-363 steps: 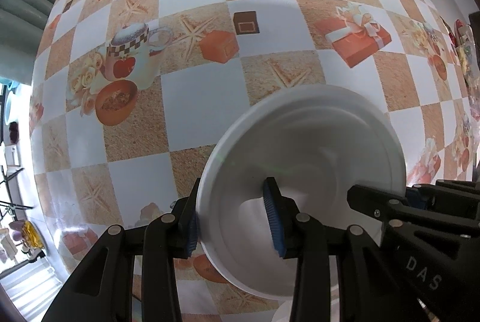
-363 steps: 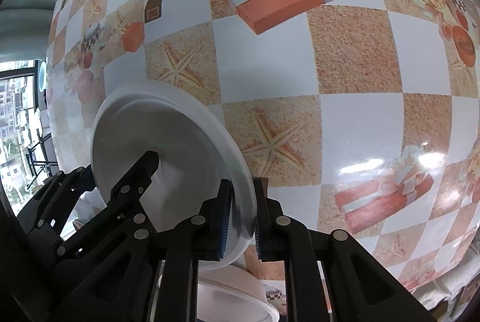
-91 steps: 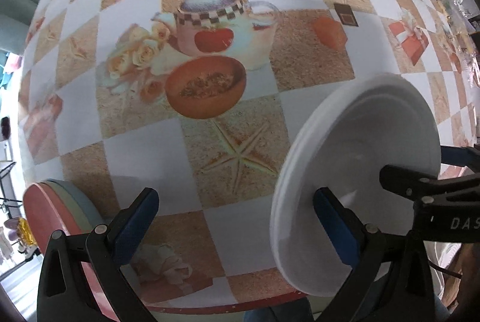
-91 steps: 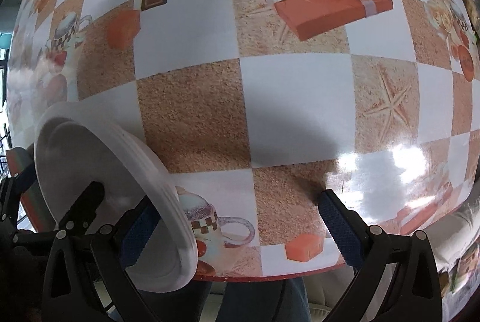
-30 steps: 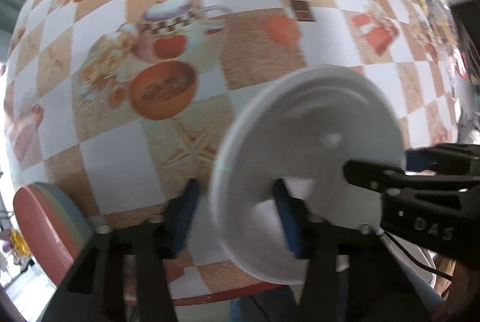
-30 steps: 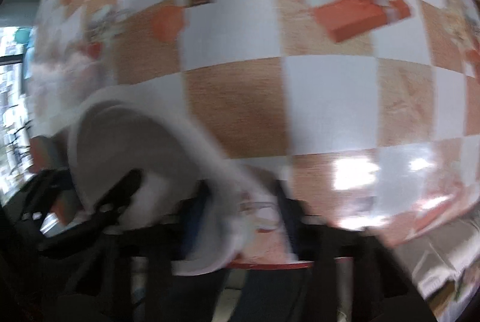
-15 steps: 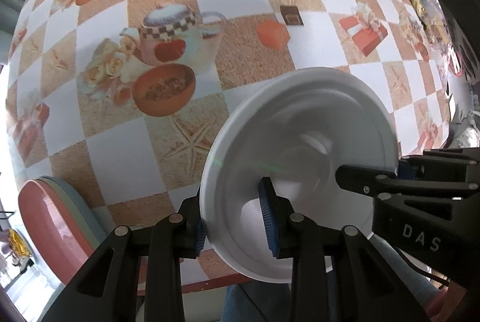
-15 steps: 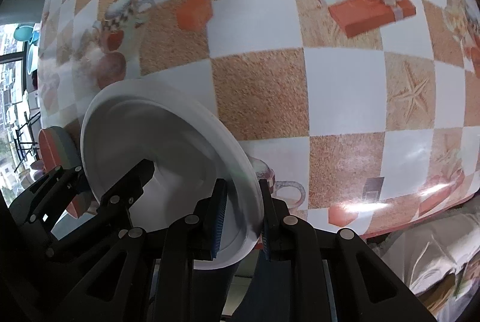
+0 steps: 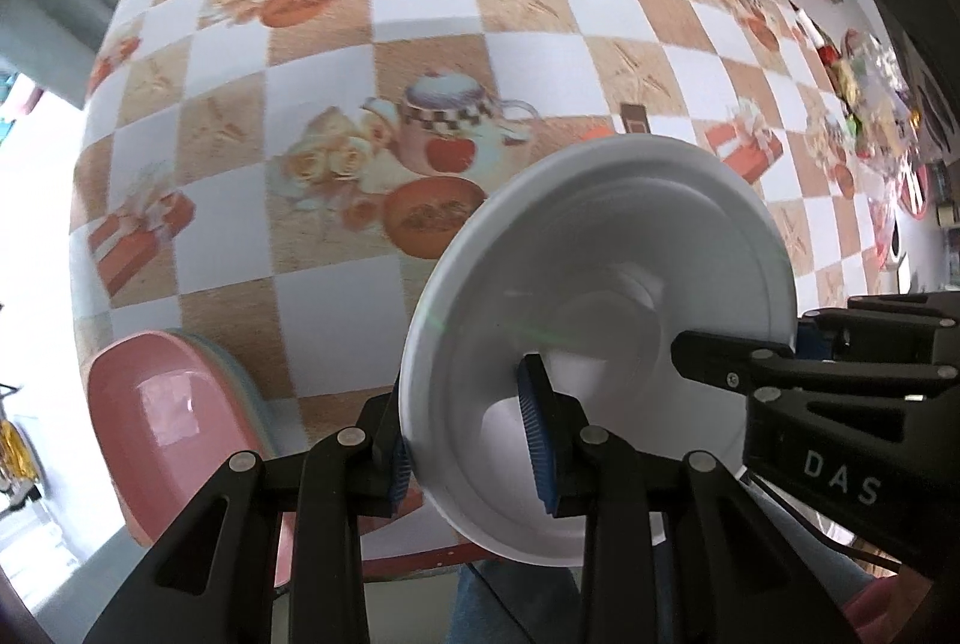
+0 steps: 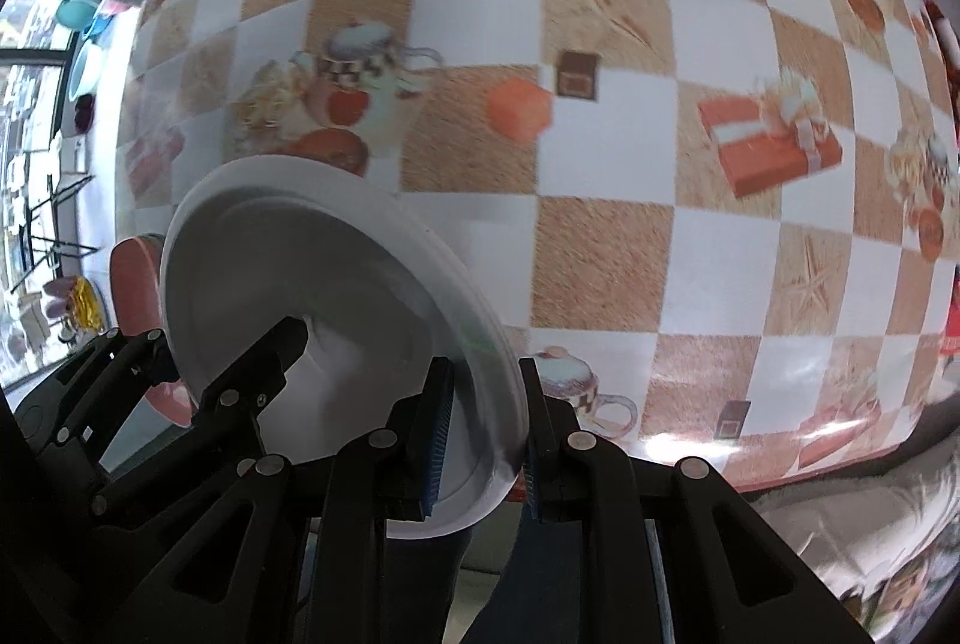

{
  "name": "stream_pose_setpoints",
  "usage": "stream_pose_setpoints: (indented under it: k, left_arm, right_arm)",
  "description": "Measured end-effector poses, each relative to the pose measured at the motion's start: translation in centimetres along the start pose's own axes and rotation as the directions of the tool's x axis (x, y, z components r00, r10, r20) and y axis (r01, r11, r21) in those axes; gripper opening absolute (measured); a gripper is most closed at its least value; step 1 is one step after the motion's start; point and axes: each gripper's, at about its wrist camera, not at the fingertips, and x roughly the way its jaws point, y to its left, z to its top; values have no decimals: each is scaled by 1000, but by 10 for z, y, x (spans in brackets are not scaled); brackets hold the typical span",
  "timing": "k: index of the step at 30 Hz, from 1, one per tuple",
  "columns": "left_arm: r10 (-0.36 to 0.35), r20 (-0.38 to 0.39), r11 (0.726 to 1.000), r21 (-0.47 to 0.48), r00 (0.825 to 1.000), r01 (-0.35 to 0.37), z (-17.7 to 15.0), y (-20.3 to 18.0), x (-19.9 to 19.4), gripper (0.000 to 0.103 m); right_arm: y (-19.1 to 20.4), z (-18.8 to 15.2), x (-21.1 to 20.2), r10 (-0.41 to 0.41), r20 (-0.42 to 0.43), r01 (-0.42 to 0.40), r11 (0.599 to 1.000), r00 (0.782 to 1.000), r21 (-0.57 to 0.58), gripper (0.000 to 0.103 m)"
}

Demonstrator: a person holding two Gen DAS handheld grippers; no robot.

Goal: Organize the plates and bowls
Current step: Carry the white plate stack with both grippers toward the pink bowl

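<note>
plate (image 9: pixel 600 284) up over the table's (image 9: pixel 420 2) near edge, stacked bowls (image 9: pixel 168 428) off to its left.

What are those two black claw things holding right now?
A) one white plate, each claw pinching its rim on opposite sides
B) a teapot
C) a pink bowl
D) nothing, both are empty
A: the left gripper and the right gripper each clamp blue pads on the rim of the same white plate, while the pink bowl sits untouched at the table edge.
</note>
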Motion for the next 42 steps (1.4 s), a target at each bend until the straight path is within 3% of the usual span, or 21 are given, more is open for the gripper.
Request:
stream_pose_setpoints:
  k: [3,8,19,33,42]
  left_arm:
    - [3,18,1000,-28,1000,-3,-8,5,-7,35]
    - [11,46,996,-88,999,-7,9,41,-12,35]
    - [53,88,978,-208,995,-33,-15,81,-31,35]
    - [115,108,938,-338,988,-72,-43,128,-49,35]
    - [131,94,897,-436,987,-78,-67,160,-52,35]
  right_arm:
    - [11,0,-3,-9,8,10,999,1000,-33,22]
    - [35,2,-9,-23,23,25,995,999,-96,22]
    - [94,6,-14,-36,33,43,974,999,-222,22]
    - [157,2,-5,-45,35,55,935,998,-351,23]
    - [202,-1,12,-57,14,57,894,998,-445,23]
